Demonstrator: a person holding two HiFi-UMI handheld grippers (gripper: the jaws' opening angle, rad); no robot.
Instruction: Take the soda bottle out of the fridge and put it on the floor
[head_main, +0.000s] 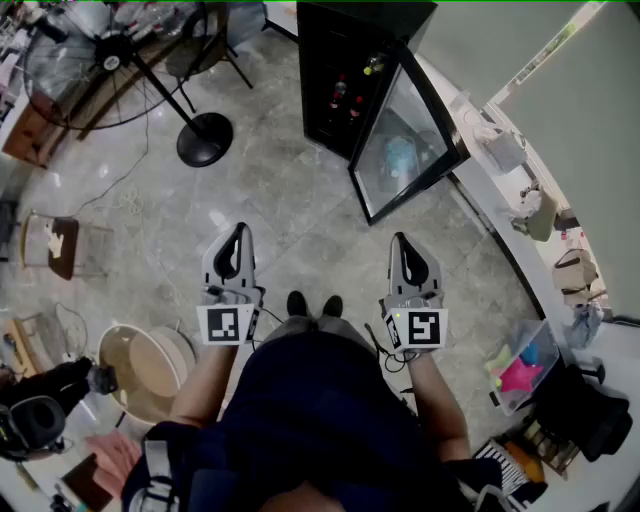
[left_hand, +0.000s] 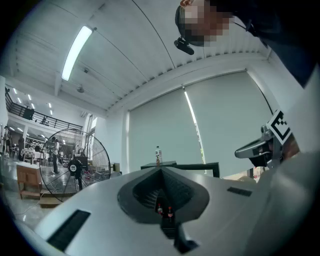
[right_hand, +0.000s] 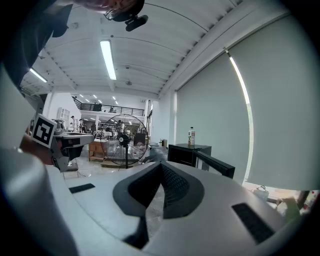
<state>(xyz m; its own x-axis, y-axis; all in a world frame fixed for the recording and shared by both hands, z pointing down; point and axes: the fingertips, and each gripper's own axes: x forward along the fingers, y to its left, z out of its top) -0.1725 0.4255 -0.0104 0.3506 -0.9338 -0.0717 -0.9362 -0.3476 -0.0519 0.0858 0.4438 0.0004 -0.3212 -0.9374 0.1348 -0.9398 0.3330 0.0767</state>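
At upper centre, fridge (head_main: 352, 28): door (head_main: 405, 150) open, bottles (head_main: 340, 94) inside
Left gripper (head_main: 238, 232): jaws together, empty
Right gripper (head_main: 401, 240): jaws together, empty

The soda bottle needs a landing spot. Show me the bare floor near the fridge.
Bare floor tile lies between the fan base and the open fridge door, down to the left tool and right tool. Crowded: chair and tub at left, bags and bin along the right edge.
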